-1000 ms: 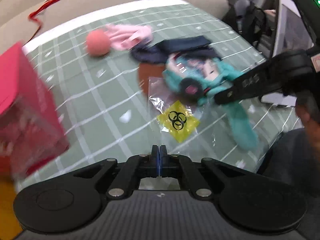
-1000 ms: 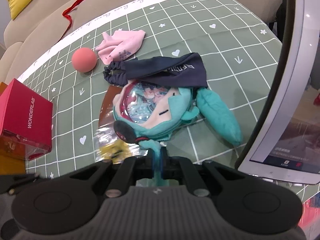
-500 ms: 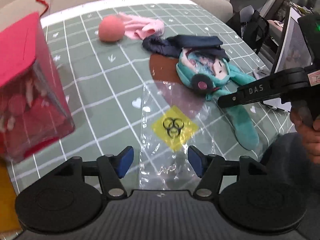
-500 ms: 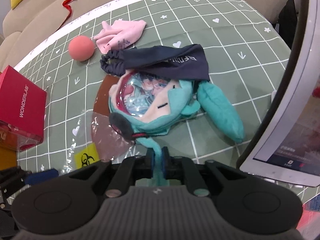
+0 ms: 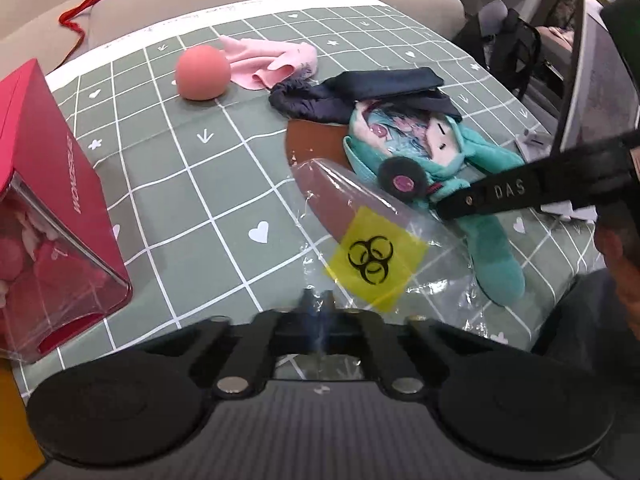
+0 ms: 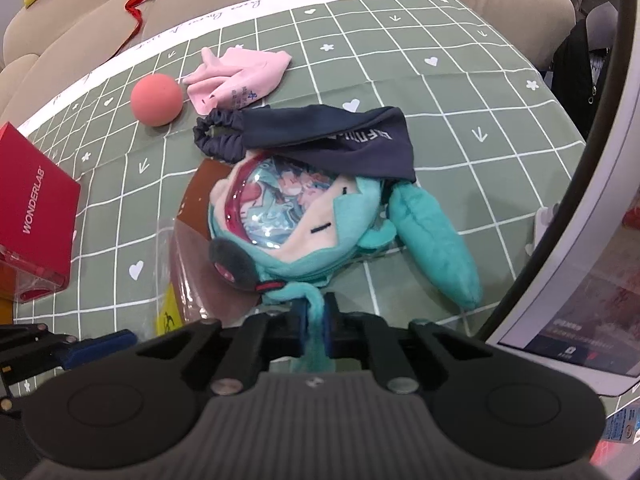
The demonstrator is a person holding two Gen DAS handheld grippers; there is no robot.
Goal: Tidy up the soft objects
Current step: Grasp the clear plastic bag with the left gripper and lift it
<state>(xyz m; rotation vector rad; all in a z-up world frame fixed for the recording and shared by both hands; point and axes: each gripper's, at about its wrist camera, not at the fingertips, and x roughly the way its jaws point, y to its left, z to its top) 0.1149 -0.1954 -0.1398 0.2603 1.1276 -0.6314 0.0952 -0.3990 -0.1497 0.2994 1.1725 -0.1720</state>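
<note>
Over checked cloth [image 5: 168, 184]: grippers clamping bag [image 5: 372, 236], plush [image 6: 288, 224].

The right hand-held gripper [image 6: 315, 326] pinches the teal plush doll's [image 6: 304, 216] strand, pads closed.

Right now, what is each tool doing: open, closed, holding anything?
Left tool: closed on the edge of the clear plastic bag with the yellow biohazard label.
Right tool: closed on the teal plush doll's strap.

Green tablecloth [image 6: 460, 92] showing white grid, hearts; plush [image 6: 344, 216] showing teal; ball [image 5: 203, 73] showing coral; box [image 5: 48, 184] showing red; headband [image 6: 320, 136] showing navy.
</note>
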